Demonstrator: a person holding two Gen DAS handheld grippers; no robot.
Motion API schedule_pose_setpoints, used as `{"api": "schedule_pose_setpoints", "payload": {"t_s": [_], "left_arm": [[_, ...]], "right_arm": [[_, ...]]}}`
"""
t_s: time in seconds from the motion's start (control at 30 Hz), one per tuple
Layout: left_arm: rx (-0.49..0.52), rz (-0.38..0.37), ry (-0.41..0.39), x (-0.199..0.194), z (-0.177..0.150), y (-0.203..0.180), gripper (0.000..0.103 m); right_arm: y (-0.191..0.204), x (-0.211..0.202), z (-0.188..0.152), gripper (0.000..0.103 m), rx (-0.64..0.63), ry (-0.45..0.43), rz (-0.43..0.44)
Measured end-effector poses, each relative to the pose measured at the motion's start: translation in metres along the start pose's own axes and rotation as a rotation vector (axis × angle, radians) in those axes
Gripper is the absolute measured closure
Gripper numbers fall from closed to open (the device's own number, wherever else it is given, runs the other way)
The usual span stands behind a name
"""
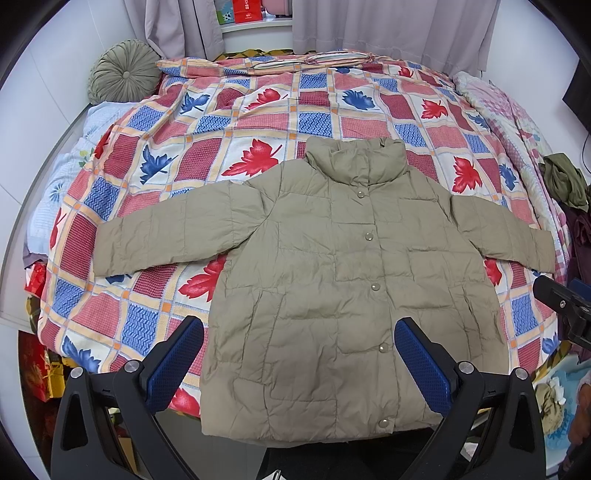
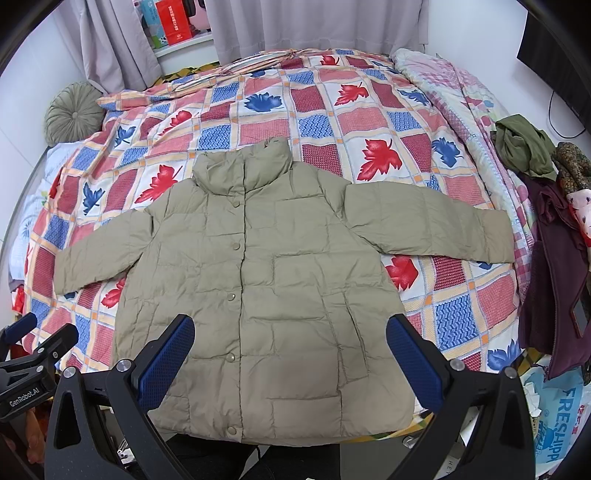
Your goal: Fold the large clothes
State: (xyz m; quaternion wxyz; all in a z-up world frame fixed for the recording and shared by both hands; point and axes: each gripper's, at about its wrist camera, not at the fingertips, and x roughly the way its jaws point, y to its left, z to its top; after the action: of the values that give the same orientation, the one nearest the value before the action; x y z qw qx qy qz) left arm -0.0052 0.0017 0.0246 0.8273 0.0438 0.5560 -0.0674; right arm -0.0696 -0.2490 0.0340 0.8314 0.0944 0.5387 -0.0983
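Note:
A khaki quilted jacket (image 1: 325,288) (image 2: 258,295) lies flat and face up on the bed, snapped shut, collar toward the far side, both sleeves spread outward. My left gripper (image 1: 299,332) hovers above its lower hem, open, nothing between its blue pads. In the right wrist view my right gripper (image 2: 290,332) is open too, above the lower front of the jacket. The right gripper's black body (image 1: 565,302) shows at the right edge of the left wrist view; the left gripper's body (image 2: 29,354) shows at the lower left of the right wrist view.
The bed carries a patchwork leaf-print quilt (image 1: 258,122). A round green cushion (image 1: 123,72) sits at the far left corner. A pile of clothes (image 2: 546,206) lies at the right bedside. Grey curtains (image 1: 388,29) and a shelf with boxes (image 2: 173,22) stand behind.

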Motion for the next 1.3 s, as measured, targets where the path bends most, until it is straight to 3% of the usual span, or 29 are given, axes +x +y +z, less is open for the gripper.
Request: {"api": "schedule_pose_setpoints", "payload": {"t_s": [0.27, 0.43, 0.83, 1.13, 1.3], "left_arm": [[-0.008, -0.01, 0.006, 0.001, 0.002, 0.002, 0.0], [-0.062, -0.035, 0.022, 0.008, 0.005, 0.022, 0.0], [-0.264, -0.041, 0.049, 0.045, 0.006, 0.133, 0.0], [-0.373, -0.089, 0.095, 0.099, -0.003, 0.206, 0.0], [-0.456, -0.112, 0.099, 0.144, -0.011, 0.235, 0.0]], "right_arm": [[0.001, 0.001, 0.0, 0.0, 0.001, 0.002, 0.0], [0.003, 0.002, 0.001, 0.0, 0.003, 0.01, 0.005], [0.045, 0.028, 0.006, 0.0, 0.034, 0.031, 0.091], [0.092, 0.056, 0.008, 0.0, 0.076, 0.024, 0.147], [0.123, 0.096, 0.005, 0.0, 0.006, 0.148, 0.152]]}}
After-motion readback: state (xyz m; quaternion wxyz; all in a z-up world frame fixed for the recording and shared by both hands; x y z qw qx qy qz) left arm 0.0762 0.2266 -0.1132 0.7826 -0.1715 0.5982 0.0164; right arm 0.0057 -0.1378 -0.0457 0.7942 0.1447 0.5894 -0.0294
